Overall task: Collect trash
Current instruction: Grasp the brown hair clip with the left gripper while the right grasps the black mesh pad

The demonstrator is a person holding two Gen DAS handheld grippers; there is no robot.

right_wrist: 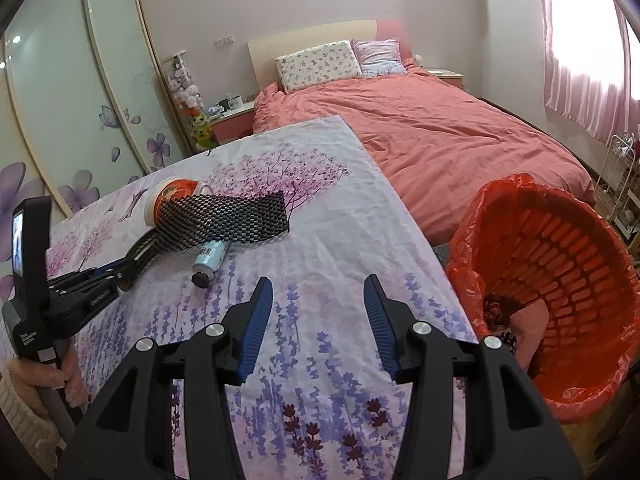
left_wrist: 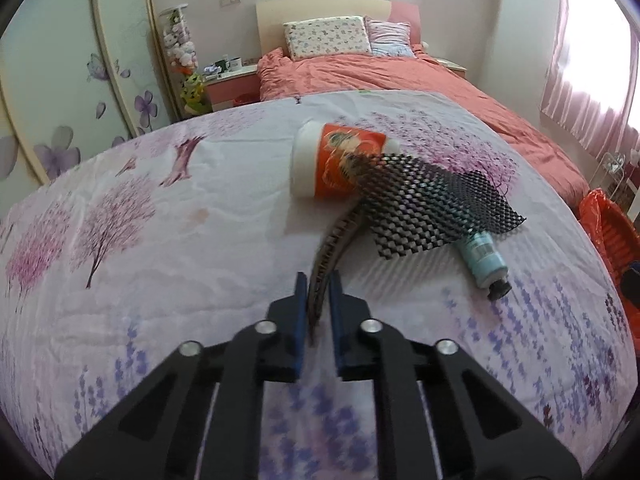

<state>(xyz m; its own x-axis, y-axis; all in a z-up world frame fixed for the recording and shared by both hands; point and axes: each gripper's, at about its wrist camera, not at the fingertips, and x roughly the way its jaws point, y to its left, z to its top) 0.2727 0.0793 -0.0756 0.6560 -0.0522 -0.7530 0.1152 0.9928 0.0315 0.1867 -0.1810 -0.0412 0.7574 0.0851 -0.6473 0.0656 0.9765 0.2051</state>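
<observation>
1. Trash lies in a small heap on the flower-print cloth of the desk (right_wrist: 320,240): a black mesh sheet (left_wrist: 436,204), an orange-and-white cup (left_wrist: 332,164) on its side under the mesh's far end, and a pale blue tube (left_wrist: 486,260) poking out from under its near edge.
2. The left gripper (left_wrist: 318,300) is clenched on a narrow strip of the black mesh sheet that curls toward the camera, away from the cup.
3. The right gripper (right_wrist: 318,320) is released and holds nothing, poised over bare cloth nearer the camera than the tube, with the red-lined orange basket (right_wrist: 568,248) just off the desk's edge beside it.
4. Risk: the black mesh sheet drapes over both cup and tube, so lifting it may roll the cup or drag the tube toward the desk's edge.
5. Risk: the grip is on a thin edge only, so the floppy mesh may slip free or snag on the way to the basket.
6. The cup's print is blurred and the tube's label too small; no writing on them can be read.
</observation>
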